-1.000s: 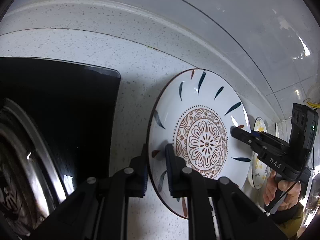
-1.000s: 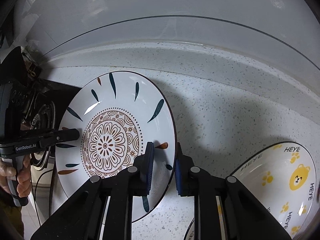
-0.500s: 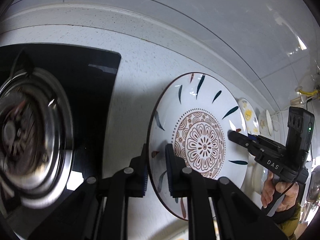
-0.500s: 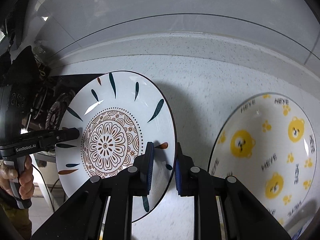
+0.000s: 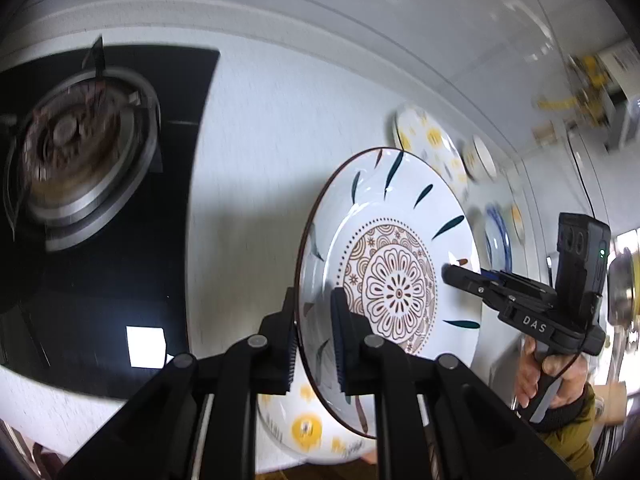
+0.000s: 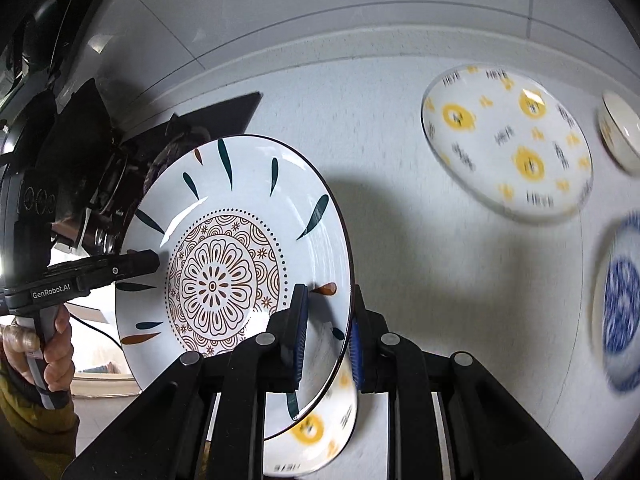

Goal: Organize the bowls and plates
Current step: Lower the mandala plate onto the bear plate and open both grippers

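**Holding a patterned plate above a kitchen counter with two grippers**

Carrying one plate between them, both hand-held grippers are clamped on opposite sides of its rim. The patterned plate (image 5: 394, 280) is white with a brown flower medallion in the middle and dark teal and brown leaf strokes around the edge. It hangs in the air above the speckled white counter (image 5: 256, 184), clear of its surface and casting a shadow on it.

The left gripper (image 5: 314, 336) has its two black fingers closed on the plate's rim, one pad on the face and one on the underside. The right gripper (image 6: 326, 332) grips the opposite rim in the same way, with blue-edged pads either side of the edge. A person's hand (image 5: 550, 376) in an olive sleeve holds the right gripper's handle.

Below the held plate, at the counter's near edge, lies a white plate with yellow bear prints (image 6: 316, 436), partly covered by the plate above. A second yellow bear plate (image 6: 508, 140) lies further back toward the wall. Beside it, to the right, sits a small white bowl (image 6: 620, 136), and nearer the front a blue-patterned dish (image 6: 620, 300). At the counter's left end is a black glass hob with a gas burner (image 5: 76, 152).
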A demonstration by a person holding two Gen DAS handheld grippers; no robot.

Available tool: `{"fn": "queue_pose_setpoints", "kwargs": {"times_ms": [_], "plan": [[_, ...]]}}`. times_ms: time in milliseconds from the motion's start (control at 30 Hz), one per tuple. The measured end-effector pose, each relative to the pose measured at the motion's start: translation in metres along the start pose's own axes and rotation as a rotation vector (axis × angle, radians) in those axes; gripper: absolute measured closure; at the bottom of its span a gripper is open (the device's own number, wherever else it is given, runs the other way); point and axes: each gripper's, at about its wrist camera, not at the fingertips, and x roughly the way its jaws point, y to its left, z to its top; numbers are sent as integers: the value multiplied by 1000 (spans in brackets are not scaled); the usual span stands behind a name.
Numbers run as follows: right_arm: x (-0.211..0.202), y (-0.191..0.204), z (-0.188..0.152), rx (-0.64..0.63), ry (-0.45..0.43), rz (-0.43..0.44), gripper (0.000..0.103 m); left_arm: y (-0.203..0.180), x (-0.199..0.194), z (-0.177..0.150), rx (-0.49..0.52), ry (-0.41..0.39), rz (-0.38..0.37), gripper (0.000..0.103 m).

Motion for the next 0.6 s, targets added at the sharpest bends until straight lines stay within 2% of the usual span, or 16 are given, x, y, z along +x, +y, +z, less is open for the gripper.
{"fn": "queue_pose_setpoints", "kwargs": {"times_ms": [233, 467, 600], "plan": [[17, 5, -59, 80, 31, -1, 87, 16, 14, -55, 19, 75, -39, 89], [32, -2, -84, 146, 60, -20, 89, 20, 44, -72, 11, 127, -52, 89], [31, 0, -92, 167, 52, -9, 92, 21, 50, -73, 24, 120, -25, 89]]}}
